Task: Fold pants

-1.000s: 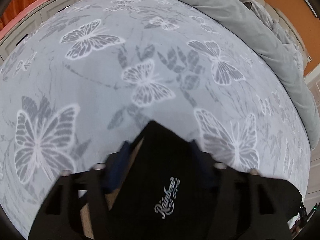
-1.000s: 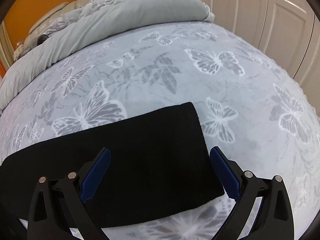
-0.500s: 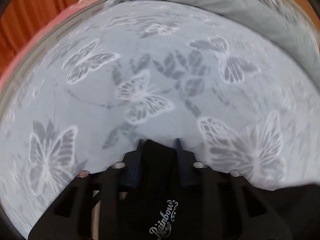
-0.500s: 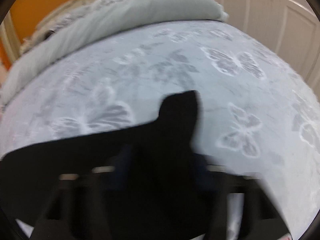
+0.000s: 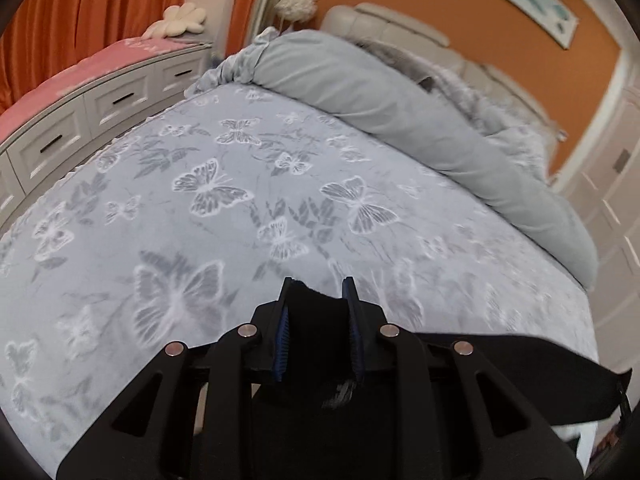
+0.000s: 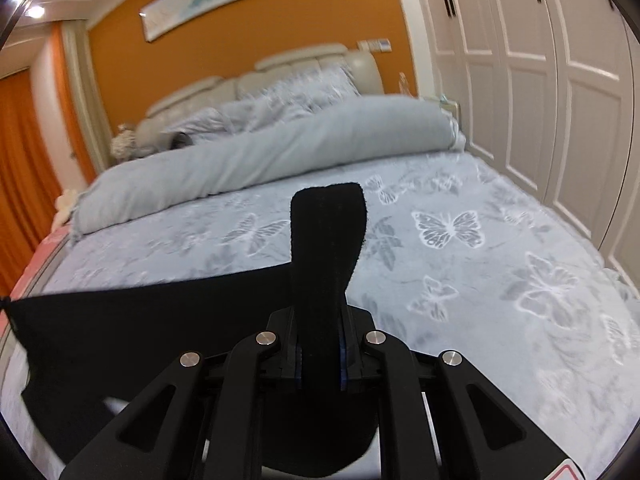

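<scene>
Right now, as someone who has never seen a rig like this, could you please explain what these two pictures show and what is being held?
There is no robot here: a person holds a two-finger gripper in each hand, and a wide-angle camera on each one looks forward along its fingers. That is why the black linkage fills the bottom of both pictures.

One picture is from the left gripper, the other from the right gripper. Both look across a bed covered in a grey butterfly-print sheet, with a rolled grey duvet further back and a headboard beyond.

The dark cloth is a pair of black pants. Each gripper is shut on part of its edge: a small tuft pokes out of the left one, a longer strip stands up from the right one. The fabric stretches between them, apparently lifted, though its lower part is hidden.
</scene>
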`<state>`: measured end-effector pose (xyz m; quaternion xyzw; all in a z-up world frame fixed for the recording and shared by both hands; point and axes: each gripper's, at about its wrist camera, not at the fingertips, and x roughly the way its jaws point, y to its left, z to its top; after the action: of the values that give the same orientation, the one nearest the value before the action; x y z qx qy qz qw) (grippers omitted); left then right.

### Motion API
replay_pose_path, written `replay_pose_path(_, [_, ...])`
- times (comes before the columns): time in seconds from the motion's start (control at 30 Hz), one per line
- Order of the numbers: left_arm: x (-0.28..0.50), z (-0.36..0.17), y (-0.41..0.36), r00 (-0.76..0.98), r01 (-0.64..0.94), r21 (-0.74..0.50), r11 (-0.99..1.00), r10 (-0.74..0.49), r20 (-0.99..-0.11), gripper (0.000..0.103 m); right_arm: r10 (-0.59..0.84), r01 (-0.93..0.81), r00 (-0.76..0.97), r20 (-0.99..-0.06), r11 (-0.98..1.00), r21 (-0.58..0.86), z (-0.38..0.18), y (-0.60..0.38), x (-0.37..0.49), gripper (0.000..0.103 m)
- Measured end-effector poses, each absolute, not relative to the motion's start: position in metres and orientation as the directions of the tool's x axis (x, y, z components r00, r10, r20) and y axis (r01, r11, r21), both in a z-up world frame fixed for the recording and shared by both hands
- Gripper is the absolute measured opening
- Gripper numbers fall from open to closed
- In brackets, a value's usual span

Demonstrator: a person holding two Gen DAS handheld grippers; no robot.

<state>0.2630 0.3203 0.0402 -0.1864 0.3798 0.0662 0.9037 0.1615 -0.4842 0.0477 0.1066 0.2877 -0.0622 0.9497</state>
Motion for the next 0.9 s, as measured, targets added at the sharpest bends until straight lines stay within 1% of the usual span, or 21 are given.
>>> replay_pose_path(0.1, [0.205, 0.041, 0.327, 0.704, -0.233, -0.293, 0.927, -0.047, -0.709, 0.022, -0.057, 0.165, 0.829, -0.556, 0.976, 0.145, 0.050, -0.485, 0.106, 0.010])
replay_pose_path(0.2, [0.154, 0.019, 0.339, 0.674, -0.243, -0.315, 0.917, -0.073, -0.735, 0.022, -0.055, 0.162, 0.795, -0.604, 0.979, 0.124, 0.028, -0.489, 0.058, 0.012])
replay_pose_path(0.23, [0.137, 0.004, 0.345, 0.652, -0.266, -0.301, 0.916, -0.060, -0.756, 0.022, -0.052, 0.171, 0.770, -0.636, 0.977, 0.127, 0.012, -0.494, 0.046, 0.014])
replay_pose_path(0.27, [0.123, -0.010, 0.348, 0.634, -0.280, -0.298, 0.912, -0.057, -0.771, 0.022, -0.052, 0.188, 0.735, -0.676, 0.974, 0.130, -0.006, -0.499, 0.038, 0.021])
replay_pose_path(0.3, [0.111, -0.023, 0.349, 0.619, -0.294, -0.291, 0.910, -0.051, -0.784, 0.023, -0.063, 0.205, 0.703, -0.708, 0.972, 0.117, -0.020, -0.500, 0.033, 0.031])
replay_pose_path(0.37, [0.096, -0.054, 0.351, 0.559, -0.312, -0.273, 0.910, -0.056, -0.827, 0.027, -0.137, 0.280, 0.625, -0.769, 0.958, 0.056, -0.051, -0.505, 0.019, 0.039])
replay_pose_path(0.4, [0.089, -0.067, 0.353, 0.534, -0.334, -0.290, 0.897, -0.073, -0.842, 0.027, -0.160, 0.312, 0.606, -0.779, 0.949, 0.047, -0.059, -0.508, 0.011, 0.040])
replay_pose_path(0.43, [0.079, -0.075, 0.355, 0.524, -0.369, -0.316, 0.874, -0.086, -0.848, 0.028, -0.156, 0.339, 0.609, -0.778, 0.938, 0.077, -0.062, -0.512, -0.001, 0.043])
replay_pose_path(0.47, [0.071, -0.077, 0.357, 0.528, -0.386, -0.341, 0.857, -0.098, -0.844, 0.030, -0.152, 0.363, 0.627, -0.764, 0.925, 0.113, -0.060, -0.515, -0.013, 0.049])
replay_pose_path(0.5, [0.063, -0.076, 0.358, 0.539, -0.390, -0.369, 0.843, -0.116, -0.834, 0.036, -0.163, 0.390, 0.647, -0.745, 0.910, 0.139, -0.055, -0.517, -0.025, 0.055])
replay_pose_path(0.53, [0.056, -0.072, 0.358, 0.553, -0.391, -0.396, 0.831, -0.132, -0.823, 0.040, -0.185, 0.421, 0.674, -0.715, 0.892, 0.167, -0.046, -0.516, -0.040, 0.058])
replay_pose_path(0.57, [0.046, -0.065, 0.357, 0.580, -0.391, -0.434, 0.812, -0.149, -0.801, 0.053, -0.187, 0.432, 0.698, -0.691, 0.879, 0.199, -0.038, -0.512, -0.052, 0.062])
replay_pose_path(0.6, [0.038, -0.059, 0.357, 0.611, -0.390, -0.475, 0.789, -0.164, -0.774, 0.072, -0.174, 0.432, 0.718, -0.674, 0.871, 0.234, -0.032, -0.508, -0.061, 0.062])
replay_pose_path(0.67, [0.031, -0.057, 0.353, 0.622, -0.419, -0.507, 0.753, -0.168, -0.765, 0.091, -0.081, 0.386, 0.752, -0.654, 0.859, 0.337, -0.020, -0.495, -0.069, 0.062])
replay_pose_path(0.73, [0.033, -0.065, 0.349, 0.603, -0.434, -0.527, 0.731, -0.198, -0.772, 0.091, 0.008, 0.335, 0.771, -0.637, 0.845, 0.416, -0.016, -0.481, -0.067, 0.063])
replay_pose_path(0.8, [0.046, -0.081, 0.343, 0.553, -0.492, -0.525, 0.694, -0.217, -0.805, 0.091, 0.061, 0.311, 0.776, -0.628, 0.829, 0.465, -0.015, -0.465, -0.060, 0.071])
replay_pose_path(0.9, [0.061, -0.106, 0.335, 0.493, -0.574, -0.535, 0.619, -0.260, -0.830, 0.089, 0.104, 0.360, 0.747, -0.657, 0.768, 0.530, -0.030, -0.454, -0.051, 0.071])
